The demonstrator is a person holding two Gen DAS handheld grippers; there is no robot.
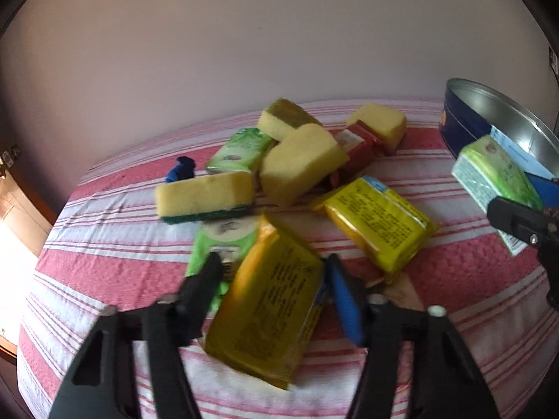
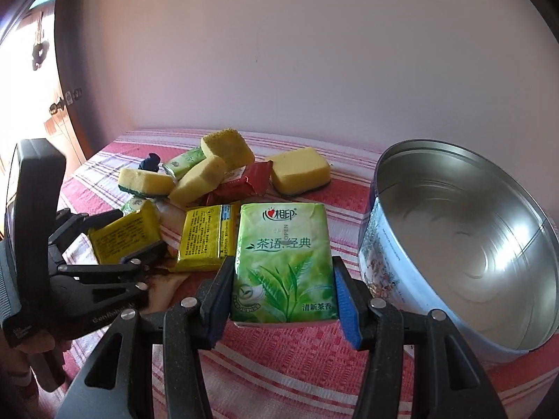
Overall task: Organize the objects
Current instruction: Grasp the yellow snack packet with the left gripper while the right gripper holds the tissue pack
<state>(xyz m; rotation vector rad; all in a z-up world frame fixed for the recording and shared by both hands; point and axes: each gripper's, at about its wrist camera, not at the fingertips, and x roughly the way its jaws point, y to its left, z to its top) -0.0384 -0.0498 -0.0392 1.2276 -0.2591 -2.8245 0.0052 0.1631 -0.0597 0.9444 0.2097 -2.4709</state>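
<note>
Right gripper [image 2: 283, 296]: clamped on a green tissue pack [image 2: 283, 262], pads pressing both long sides, pack upright between the fingers and clear of the striped cloth [image 2: 314, 366]. Left gripper [image 1: 272, 279]: jaws drawn in around a yellow packet [image 1: 269, 307]; the blue pad meets its right edge and the dark finger lies against its left, so I judge it gripped, though blur leaves the contact unconfirmed. The packet sits tilted between the jaws.

Step in hand, as judged: carry each item to the tin. Recommended practice: keep the tissue pack square in the pads, clear the near rim before lowering, and release low inside. The left packet is slick film; hold it firmly and lift straight, as a second green pack [image 1: 220, 244] lies just beyond the left finger.

Just beyond the left gripper lies another yellow packet [image 1: 377, 223]. Farther off: sponges [image 1: 206, 195], a red packet [image 1: 360, 146] and a small blue item [image 1: 180, 169], heaped and touching.

Container: round metal tin [image 2: 370, 244], immediately right of the right gripper. Its visible interior is empty.
</note>
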